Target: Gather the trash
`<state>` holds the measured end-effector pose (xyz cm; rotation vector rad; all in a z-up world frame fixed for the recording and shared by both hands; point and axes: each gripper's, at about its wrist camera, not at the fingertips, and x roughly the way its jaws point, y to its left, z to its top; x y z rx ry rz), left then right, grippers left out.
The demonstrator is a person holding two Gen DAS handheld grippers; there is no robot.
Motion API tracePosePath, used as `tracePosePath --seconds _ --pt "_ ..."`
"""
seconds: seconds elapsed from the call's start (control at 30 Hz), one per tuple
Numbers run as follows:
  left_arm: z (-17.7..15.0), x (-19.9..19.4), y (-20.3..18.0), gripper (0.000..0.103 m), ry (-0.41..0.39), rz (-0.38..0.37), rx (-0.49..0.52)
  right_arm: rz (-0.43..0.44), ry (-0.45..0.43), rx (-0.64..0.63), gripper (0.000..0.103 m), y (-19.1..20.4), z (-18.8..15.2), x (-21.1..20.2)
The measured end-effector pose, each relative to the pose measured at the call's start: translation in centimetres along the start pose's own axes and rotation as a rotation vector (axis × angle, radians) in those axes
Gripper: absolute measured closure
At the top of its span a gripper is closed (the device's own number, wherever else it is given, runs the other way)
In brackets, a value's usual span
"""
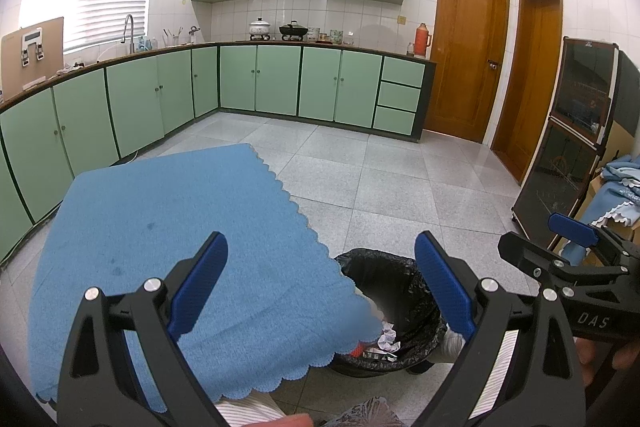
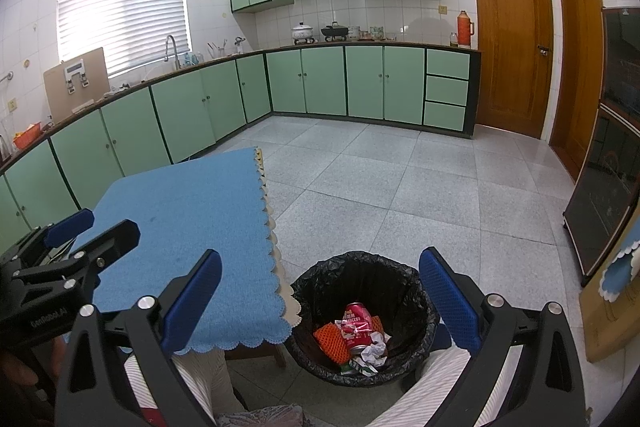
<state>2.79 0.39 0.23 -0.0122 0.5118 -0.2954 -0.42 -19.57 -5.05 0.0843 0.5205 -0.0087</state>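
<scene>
A bin with a black liner stands on the floor beside the blue-clothed table. Inside lie a crushed red can, an orange foam net and crumpled white paper. My right gripper hangs open above the bin with nothing between its fingers. In the left wrist view the bin sits partly hidden by the corner of the table, and crumpled paper shows inside. My left gripper is open and empty over the table's corner. Each view catches the other gripper at its edge.
Green cabinets line the far walls under a counter with pots and a red thermos. Wooden doors stand at the right. A dark glass cabinet and a box with blue cloth are at right. Grey tiled floor stretches beyond the bin.
</scene>
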Motion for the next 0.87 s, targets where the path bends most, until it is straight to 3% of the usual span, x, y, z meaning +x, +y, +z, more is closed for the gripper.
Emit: tracePosePath --seconds 0.87 --pt "0.2 -0.1 -1.3 0.012 -0.007 0.012 -0.008 0.001 -0.021 0.002 0.006 0.0 0.2 -0.3"
